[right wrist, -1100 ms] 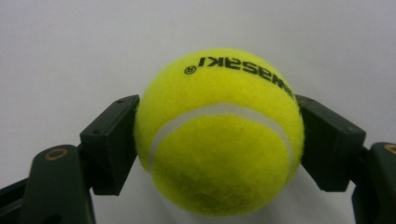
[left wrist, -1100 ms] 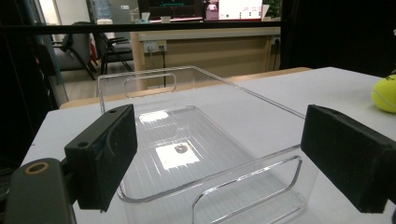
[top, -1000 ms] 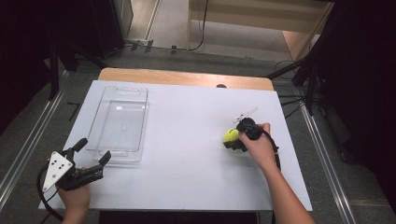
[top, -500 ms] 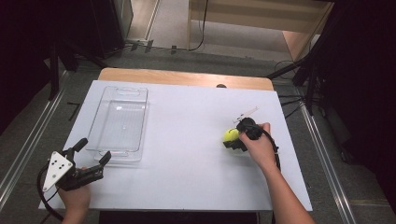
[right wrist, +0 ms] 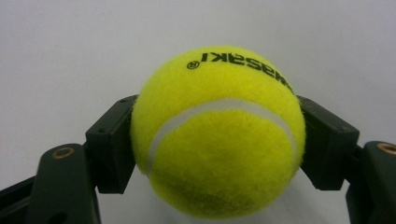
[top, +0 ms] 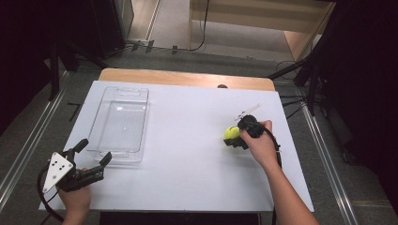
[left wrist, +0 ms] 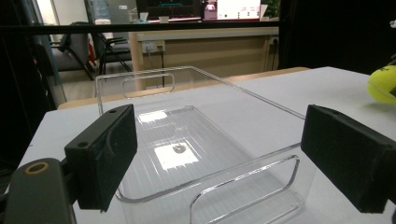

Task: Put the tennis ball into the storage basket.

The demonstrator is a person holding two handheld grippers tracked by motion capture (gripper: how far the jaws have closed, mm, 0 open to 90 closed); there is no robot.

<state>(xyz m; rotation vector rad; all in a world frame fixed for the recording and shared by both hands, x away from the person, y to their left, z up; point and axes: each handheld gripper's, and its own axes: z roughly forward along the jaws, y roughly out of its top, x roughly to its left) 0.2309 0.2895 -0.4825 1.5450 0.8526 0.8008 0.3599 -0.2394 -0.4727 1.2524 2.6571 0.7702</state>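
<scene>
Ball sits clamped in my right hand-held gripper for lifting; left hand-held gripper waits apart by tray.

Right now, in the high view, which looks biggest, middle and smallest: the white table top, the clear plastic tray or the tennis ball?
1. White table top, biggest by far.
2. Clear plastic tray, middle.
3. Tennis ball, smallest, clamped in the right hand-held gripper.
</scene>
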